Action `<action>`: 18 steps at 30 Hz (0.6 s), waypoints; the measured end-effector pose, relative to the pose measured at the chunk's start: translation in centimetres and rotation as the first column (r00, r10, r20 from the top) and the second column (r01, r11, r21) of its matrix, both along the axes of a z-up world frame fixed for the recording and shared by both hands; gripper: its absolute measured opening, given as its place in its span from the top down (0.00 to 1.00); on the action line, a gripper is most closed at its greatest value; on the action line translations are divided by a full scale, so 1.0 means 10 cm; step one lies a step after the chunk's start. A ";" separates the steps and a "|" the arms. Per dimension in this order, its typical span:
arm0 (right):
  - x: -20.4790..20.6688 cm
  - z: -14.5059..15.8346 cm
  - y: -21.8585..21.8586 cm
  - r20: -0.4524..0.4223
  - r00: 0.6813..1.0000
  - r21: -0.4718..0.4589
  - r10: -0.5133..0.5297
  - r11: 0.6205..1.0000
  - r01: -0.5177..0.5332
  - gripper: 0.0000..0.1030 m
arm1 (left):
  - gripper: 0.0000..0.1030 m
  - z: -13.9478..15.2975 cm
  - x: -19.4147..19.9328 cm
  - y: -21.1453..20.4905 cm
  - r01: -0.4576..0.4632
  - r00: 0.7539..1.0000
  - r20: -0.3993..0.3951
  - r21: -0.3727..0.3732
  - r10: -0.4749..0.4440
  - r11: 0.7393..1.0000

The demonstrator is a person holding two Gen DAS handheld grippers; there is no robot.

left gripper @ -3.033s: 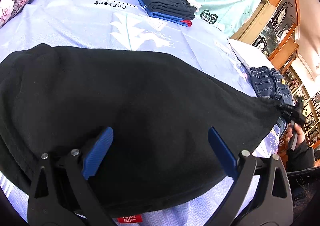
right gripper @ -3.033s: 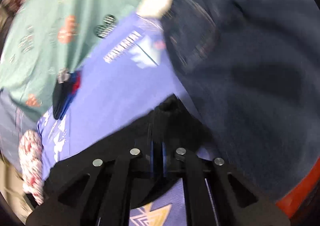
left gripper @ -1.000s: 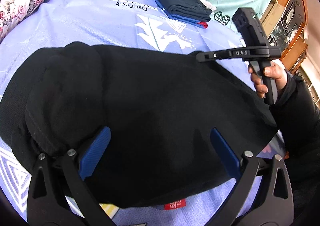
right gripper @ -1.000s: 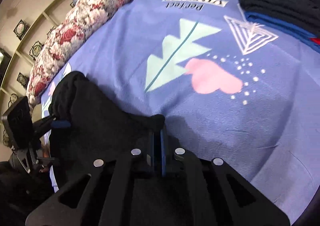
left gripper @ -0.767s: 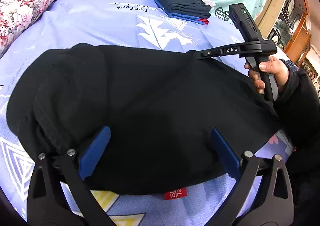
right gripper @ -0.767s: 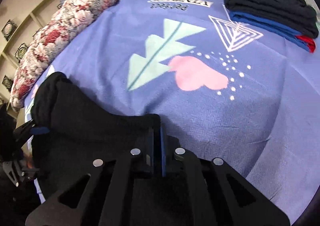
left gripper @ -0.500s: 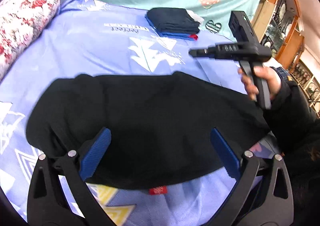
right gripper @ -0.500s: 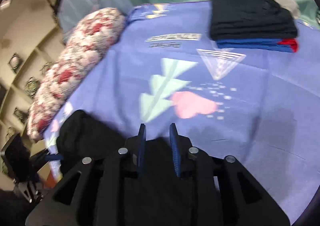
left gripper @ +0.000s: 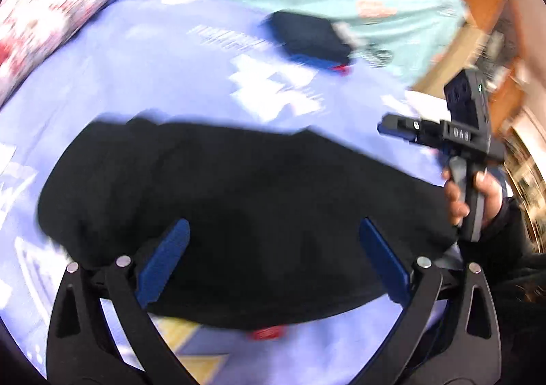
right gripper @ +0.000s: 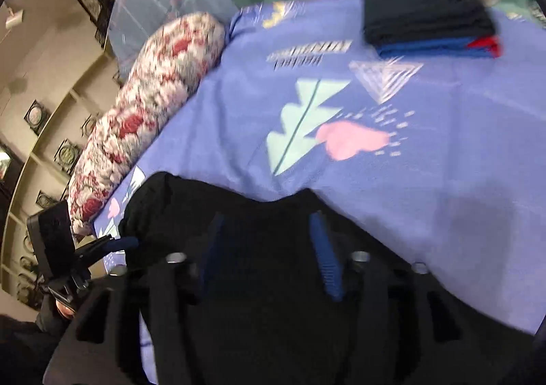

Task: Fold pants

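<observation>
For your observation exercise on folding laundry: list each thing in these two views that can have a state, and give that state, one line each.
black pants: lying folded over on the bedsheet, held by neither gripper.
left gripper: open, above the pants.
right gripper: open, empty.
clothes stack: folded, lying at the far side of the bed.
bedsheet: spread flat.
</observation>
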State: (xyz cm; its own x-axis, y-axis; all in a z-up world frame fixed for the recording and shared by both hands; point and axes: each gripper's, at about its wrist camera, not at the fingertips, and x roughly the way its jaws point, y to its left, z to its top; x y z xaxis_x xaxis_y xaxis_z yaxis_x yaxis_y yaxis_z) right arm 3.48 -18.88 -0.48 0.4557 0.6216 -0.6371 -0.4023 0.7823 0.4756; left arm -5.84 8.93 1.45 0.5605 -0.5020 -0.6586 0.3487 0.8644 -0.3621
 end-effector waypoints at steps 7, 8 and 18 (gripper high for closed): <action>-1.30 -0.03 -1.99 -0.048 0.851 0.007 -0.522 0.852 0.523 0.22 | 0.02 -0.18 0.34 -0.67 0.183 0.982 -0.027 -0.071 -0.185 0.981; -1.48 -0.07 -2.22 -0.067 0.802 -0.021 -0.594 0.804 0.594 0.22 | 0.02 -0.25 0.42 -0.72 0.185 0.980 -0.049 -0.094 -0.190 0.978; -2.45 -0.51 -3.61 -0.250 0.459 -0.109 -0.852 0.496 0.861 0.22 | 0.02 -0.47 0.62 -0.38 0.057 0.985 -0.142 -0.284 -0.100 0.957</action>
